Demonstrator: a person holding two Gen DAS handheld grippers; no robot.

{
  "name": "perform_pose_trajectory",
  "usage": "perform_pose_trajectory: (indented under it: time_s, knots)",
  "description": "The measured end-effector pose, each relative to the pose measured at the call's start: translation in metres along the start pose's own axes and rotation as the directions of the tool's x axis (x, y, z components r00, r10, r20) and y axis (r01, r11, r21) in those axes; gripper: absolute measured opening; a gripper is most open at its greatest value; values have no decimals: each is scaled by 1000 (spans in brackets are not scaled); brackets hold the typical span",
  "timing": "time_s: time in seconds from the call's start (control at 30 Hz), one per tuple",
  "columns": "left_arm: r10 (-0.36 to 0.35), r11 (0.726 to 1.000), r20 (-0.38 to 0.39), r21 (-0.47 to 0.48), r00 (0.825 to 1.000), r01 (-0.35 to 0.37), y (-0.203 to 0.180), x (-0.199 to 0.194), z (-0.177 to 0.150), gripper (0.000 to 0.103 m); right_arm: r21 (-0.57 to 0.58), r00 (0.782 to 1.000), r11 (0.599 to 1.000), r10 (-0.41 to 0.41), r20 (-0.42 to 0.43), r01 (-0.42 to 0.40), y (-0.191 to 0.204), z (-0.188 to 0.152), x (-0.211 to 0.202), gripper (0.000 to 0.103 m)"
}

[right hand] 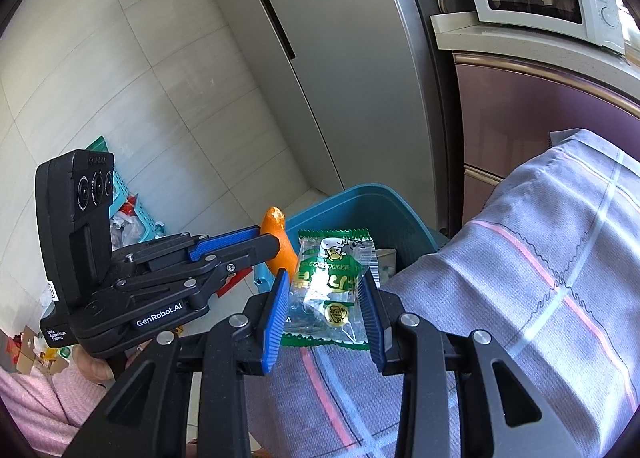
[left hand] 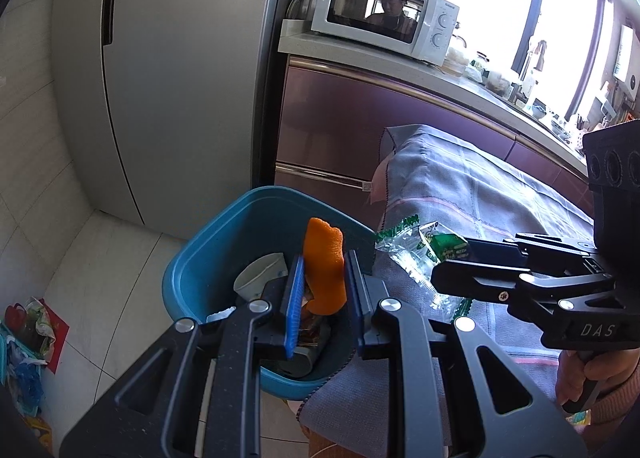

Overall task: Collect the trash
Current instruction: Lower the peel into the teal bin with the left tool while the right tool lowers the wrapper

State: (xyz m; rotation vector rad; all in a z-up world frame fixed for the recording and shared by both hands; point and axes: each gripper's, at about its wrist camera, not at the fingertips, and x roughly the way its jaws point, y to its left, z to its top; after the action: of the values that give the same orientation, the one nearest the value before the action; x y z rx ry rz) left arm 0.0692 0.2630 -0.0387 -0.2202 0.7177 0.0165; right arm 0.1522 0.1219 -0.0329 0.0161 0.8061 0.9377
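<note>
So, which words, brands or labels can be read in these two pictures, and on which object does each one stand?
"GenRobot.AI": on the side of the left gripper.
"Data Acquisition System": small label on that same gripper, barely readable.
"DAS": on the body of the right gripper.
Microwave: a brand above its knobs, too small to read.
Green snack wrapper: printed characters, too blurred to read.

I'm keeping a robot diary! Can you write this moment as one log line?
left gripper: shut on orange peel, over blue bin | right gripper: shut on green wrapper, above checked cloth
</note>
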Motion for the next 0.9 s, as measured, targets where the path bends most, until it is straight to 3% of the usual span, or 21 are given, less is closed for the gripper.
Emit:
perform_pose_trajectory:
  time_s: [0.9]
  knots:
    - [14,1000,-3,-26,1000,-14,10,9,3,20,-45,998,999,-24,-49,22,9,16,27,33]
